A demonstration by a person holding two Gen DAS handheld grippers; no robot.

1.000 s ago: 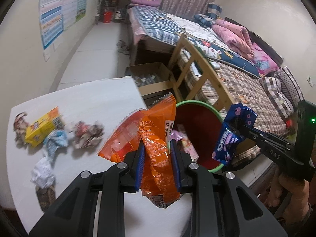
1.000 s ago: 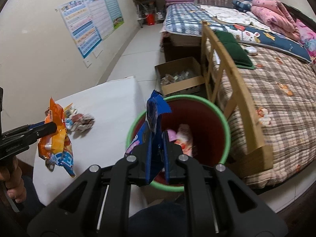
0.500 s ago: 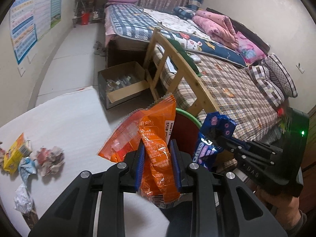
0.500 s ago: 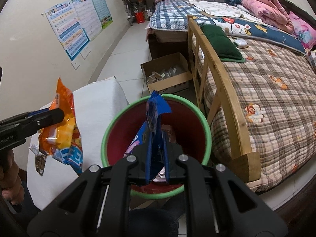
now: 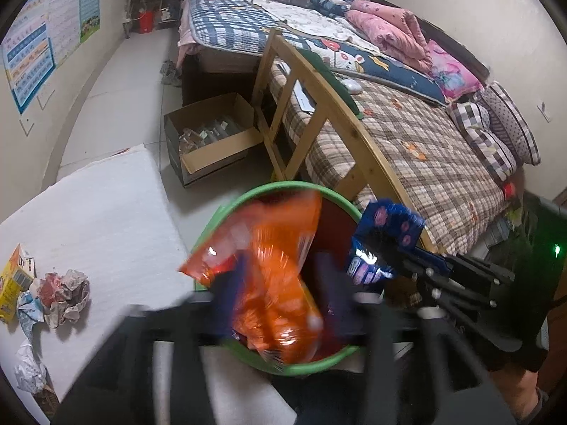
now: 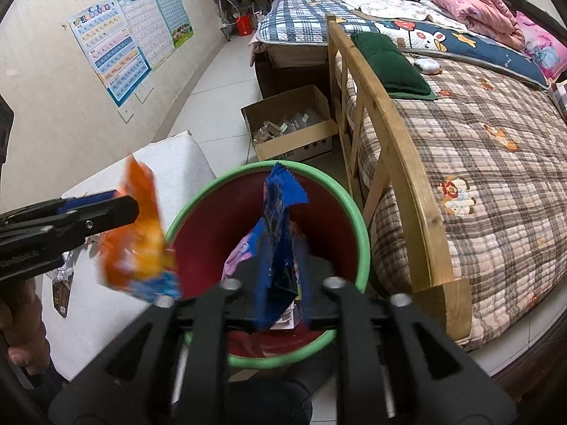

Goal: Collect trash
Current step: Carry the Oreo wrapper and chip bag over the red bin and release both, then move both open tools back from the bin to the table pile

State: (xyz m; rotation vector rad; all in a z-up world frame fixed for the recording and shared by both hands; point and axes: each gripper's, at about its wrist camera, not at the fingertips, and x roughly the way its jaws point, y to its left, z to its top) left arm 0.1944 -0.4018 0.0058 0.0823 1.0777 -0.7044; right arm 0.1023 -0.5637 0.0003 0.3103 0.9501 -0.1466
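Note:
A red bin with a green rim (image 5: 269, 187) (image 6: 358, 226) stands beside the white-covered table (image 5: 106, 212). My left gripper (image 5: 280, 294) hangs over the bin, motion-blurred. Its jaws are opening, and the orange snack wrapper (image 5: 276, 276) (image 6: 138, 244) sits loose between them. My right gripper (image 6: 278, 279) is also above the bin with its jaws opening. The blue cookie wrapper (image 6: 280, 233) (image 5: 382, 233) stands upright between its parted pads. From the right wrist view the left gripper (image 6: 124, 205) reaches in from the left. Pink and other wrappers lie inside the bin.
Crumpled paper (image 5: 63, 290), a yellow box (image 5: 14, 283) and white paper (image 5: 28, 368) lie on the table's left side. An open cardboard box (image 5: 212, 134) sits on the floor behind the bin. A wooden bed footboard (image 6: 389, 141) is close on the right.
Both grippers moved over the bin and sank a little. Each was shut on its wrapper before; both sets of jaws have parted, and the orange wrapper now blurs downward.

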